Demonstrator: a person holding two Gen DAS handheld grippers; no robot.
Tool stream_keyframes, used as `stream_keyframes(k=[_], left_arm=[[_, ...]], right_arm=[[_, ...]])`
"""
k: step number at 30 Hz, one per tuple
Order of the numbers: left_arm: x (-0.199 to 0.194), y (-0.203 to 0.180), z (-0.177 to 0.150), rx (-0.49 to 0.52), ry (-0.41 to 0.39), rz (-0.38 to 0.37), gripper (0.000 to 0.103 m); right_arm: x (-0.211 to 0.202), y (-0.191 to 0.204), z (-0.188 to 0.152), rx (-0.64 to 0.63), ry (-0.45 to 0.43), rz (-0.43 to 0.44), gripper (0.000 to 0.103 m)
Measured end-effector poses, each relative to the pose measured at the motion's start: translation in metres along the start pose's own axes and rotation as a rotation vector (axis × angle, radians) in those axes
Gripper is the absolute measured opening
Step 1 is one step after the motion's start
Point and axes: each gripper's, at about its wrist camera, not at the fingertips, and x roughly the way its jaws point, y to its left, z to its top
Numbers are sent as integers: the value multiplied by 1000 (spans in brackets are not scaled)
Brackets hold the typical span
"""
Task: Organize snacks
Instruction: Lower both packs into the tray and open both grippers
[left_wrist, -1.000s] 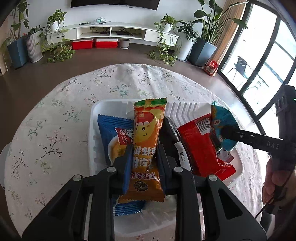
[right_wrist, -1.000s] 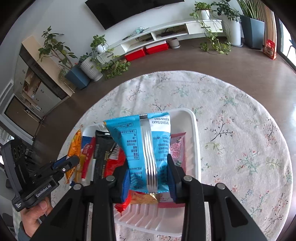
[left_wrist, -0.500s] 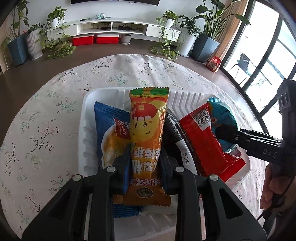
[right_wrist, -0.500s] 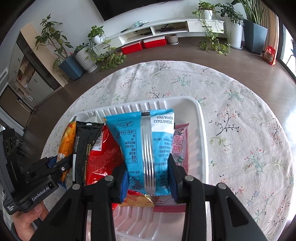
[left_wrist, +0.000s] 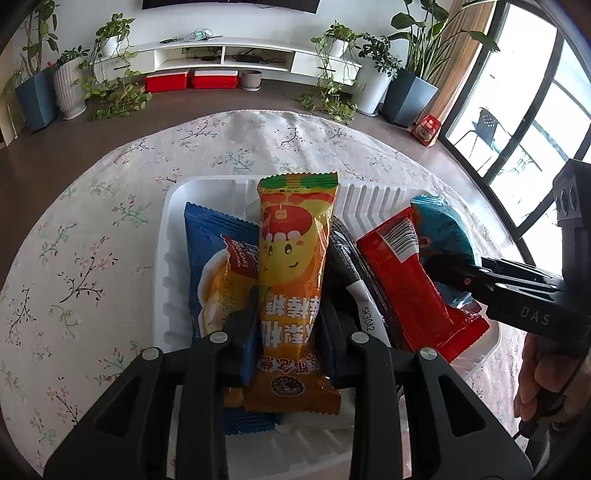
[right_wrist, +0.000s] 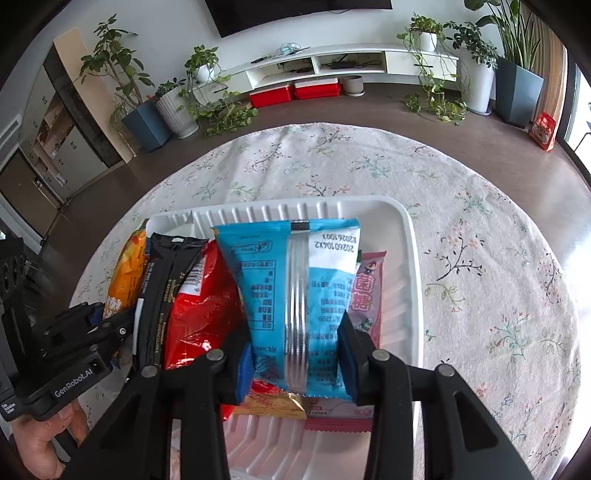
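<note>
A white ribbed tray (left_wrist: 173, 236) (right_wrist: 406, 258) on the flowered tablecloth holds several snack packs. My left gripper (left_wrist: 290, 314) is shut on an orange snack pack (left_wrist: 295, 236) and holds it low over the tray, above a dark blue cake pack (left_wrist: 210, 251). My right gripper (right_wrist: 295, 332) is shut on a light blue pack (right_wrist: 295, 266), seam side up, over a pink pack (right_wrist: 365, 291). A black pack (right_wrist: 162, 280) and a red pack (right_wrist: 199, 306) lie between the two. The right gripper also shows in the left wrist view (left_wrist: 454, 273).
The round table's flowered cloth (right_wrist: 480, 221) surrounds the tray. Beyond are a brown floor, potted plants (left_wrist: 66, 85), a white TV shelf (left_wrist: 221, 59) with red boxes, and large windows (left_wrist: 535, 122) at the right.
Both grippers have lowered toward the tray with their packs still held. The tray and its packs now look larger and nearer in both views.
</note>
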Motion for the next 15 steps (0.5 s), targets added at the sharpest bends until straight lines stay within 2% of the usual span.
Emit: stream_keyframes(k=[2,3,5,7,15], left_arm=[[-1,-1,0,3,3,-1,30],[-2,-2,0,6,2,-1,34],[-3,-4,0,7,-4,-2,42],[-7,-4,0,5,-17,-2,48],[-16,-8,-2,4,-33,1,57]], right_arm=[[-2,0,-1,4,-8,0,52],[-4,0,-1,2,-12,4,58],[-6,3,-2,-6,-19,8,63],[-9,5,-2,-10,-26,5,65],[-22,2,0,-8,-61,0,71]])
